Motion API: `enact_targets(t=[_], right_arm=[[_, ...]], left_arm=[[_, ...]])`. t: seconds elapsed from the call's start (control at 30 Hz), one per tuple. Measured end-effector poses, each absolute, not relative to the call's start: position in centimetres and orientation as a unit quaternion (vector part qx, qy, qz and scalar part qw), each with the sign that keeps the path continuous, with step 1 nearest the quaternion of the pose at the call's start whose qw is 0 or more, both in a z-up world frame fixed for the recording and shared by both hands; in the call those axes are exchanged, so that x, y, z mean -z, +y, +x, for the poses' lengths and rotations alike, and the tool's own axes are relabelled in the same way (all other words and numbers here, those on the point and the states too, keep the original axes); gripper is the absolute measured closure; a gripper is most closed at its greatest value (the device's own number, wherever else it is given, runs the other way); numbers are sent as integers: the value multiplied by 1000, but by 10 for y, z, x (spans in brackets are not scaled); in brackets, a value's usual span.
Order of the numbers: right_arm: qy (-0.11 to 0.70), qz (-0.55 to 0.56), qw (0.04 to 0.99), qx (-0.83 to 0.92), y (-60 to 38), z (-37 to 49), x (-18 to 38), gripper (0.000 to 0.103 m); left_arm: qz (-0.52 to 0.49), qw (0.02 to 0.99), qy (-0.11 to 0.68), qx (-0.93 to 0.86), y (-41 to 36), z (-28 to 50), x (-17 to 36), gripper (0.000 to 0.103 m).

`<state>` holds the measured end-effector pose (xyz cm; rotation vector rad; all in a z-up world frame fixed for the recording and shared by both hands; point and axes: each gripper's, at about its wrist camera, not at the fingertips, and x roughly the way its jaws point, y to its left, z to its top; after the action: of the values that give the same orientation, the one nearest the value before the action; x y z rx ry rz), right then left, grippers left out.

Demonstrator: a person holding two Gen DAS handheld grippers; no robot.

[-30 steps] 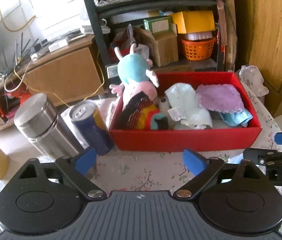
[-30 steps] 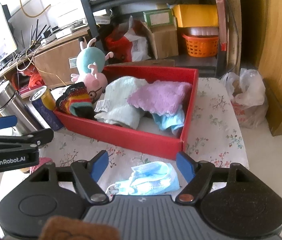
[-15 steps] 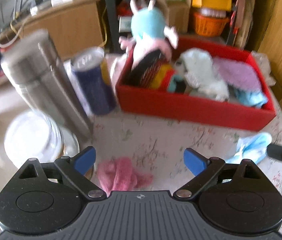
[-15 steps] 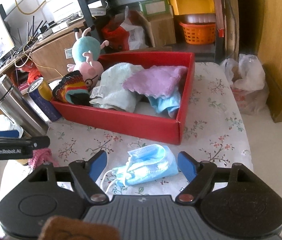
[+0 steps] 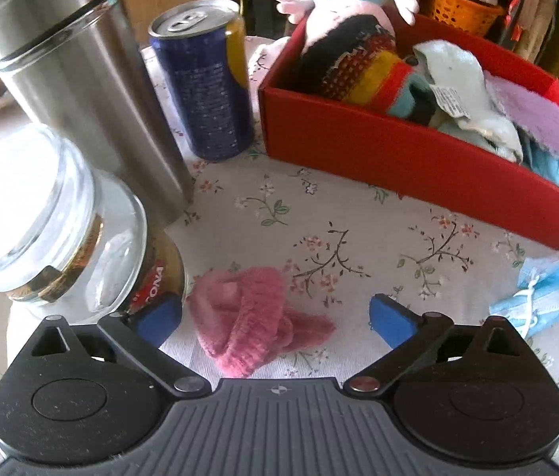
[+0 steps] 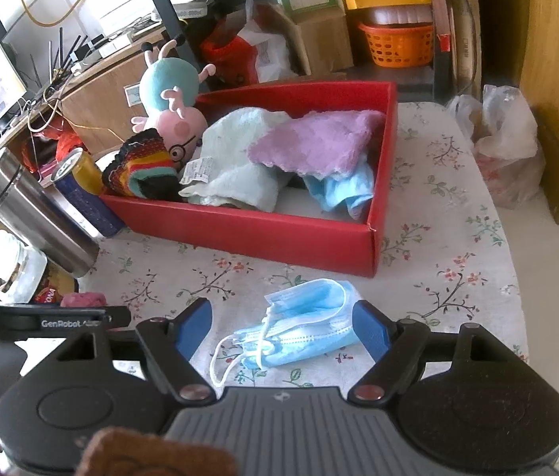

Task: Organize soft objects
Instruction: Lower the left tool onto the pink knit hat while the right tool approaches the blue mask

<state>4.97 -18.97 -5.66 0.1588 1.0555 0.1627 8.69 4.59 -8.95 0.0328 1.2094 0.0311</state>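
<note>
A pink fuzzy sock [image 5: 251, 317] lies on the floral tablecloth between the open jaws of my left gripper [image 5: 275, 317]; a bit of it shows in the right wrist view [image 6: 83, 300]. A pile of blue face masks [image 6: 299, 329] lies between the open jaws of my right gripper [image 6: 283, 327]; it also shows in the left wrist view [image 5: 545, 293]. The red box [image 6: 255, 234] [image 5: 418, 162] holds a plush pig [image 6: 172, 99], a striped knit item [image 6: 140, 166], a pale green towel [image 6: 235, 158], a purple cloth [image 6: 315, 142] and a blue cloth [image 6: 342, 190].
A steel flask [image 5: 77, 67], a blue can [image 5: 208, 79] and a glass jar [image 5: 49, 230] stand left of the sock. A plastic bag [image 6: 505, 139] sits past the table's right edge. Shelves with boxes and an orange basket [image 6: 398, 43] stand behind.
My left gripper has tilted down and moved in, so the pink sock now lies between its jaws. My right gripper has come closer to the face masks.
</note>
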Motion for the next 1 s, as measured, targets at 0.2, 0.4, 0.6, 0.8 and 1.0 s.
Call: enact_targets(t=[0.2, 0.4, 0.6, 0.8, 1.0], right_arm=[[511, 86, 852, -71, -192, 54, 62, 53], [508, 87, 854, -76, -190, 53, 61, 53], [520, 130, 841, -74, -196, 61, 66, 53], [546, 151, 821, -66, -191, 74, 84, 53], [549, 120, 825, -48, -183, 83, 99, 52]], left_arm=[[35, 822, 569, 1, 36, 82, 89, 34], [42, 833, 552, 14, 31, 79, 84, 65], [47, 829, 557, 15, 32, 78, 89, 60], [18, 797, 603, 16, 37, 88, 117, 16], [11, 809, 588, 15, 35, 94, 116, 42]])
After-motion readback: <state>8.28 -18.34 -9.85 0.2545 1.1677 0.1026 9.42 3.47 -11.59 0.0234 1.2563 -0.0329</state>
